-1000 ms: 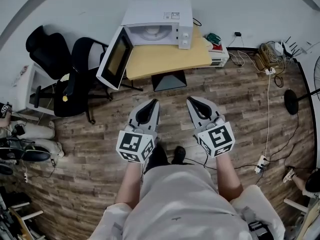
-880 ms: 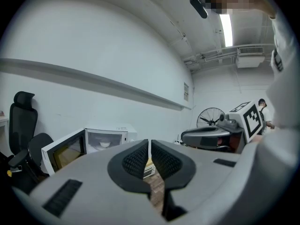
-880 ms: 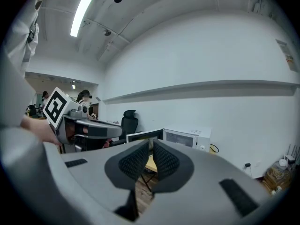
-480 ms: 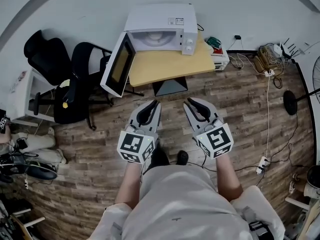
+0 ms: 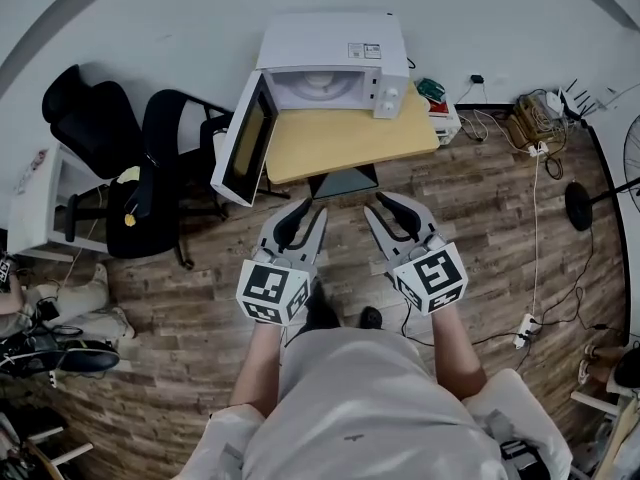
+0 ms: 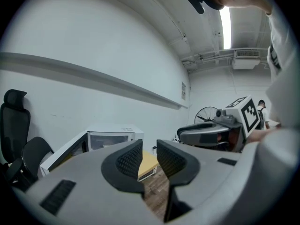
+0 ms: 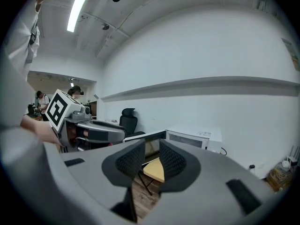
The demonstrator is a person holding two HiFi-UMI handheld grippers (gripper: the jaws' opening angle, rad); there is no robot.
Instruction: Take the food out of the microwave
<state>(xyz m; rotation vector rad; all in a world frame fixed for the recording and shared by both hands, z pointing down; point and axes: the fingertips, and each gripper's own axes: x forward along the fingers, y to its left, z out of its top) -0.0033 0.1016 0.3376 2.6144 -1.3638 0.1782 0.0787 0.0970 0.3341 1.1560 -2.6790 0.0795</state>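
Note:
A white microwave (image 5: 330, 63) stands at the back of a wooden table (image 5: 345, 138), its door (image 5: 245, 140) swung open to the left. Inside is a pale dish (image 5: 318, 81); I cannot make out the food on it. My left gripper (image 5: 303, 216) and right gripper (image 5: 386, 211) hover side by side over the floor, just short of the table's front edge. Both point at the microwave (image 6: 112, 137) (image 7: 190, 137). The left gripper (image 6: 149, 156) shows a narrow empty gap. The right gripper (image 7: 152, 156) has just been opening, with nothing between its pads.
Two black office chairs (image 5: 150, 158) stand left of the open door. A low white unit with small items (image 5: 440, 108) sits right of the table. Cables and a power strip (image 5: 525, 323) lie on the wood floor at right, near a round stand base (image 5: 580, 203).
The person and both grippers have moved closer to the table and microwave. The right gripper's jaws have parted slightly.

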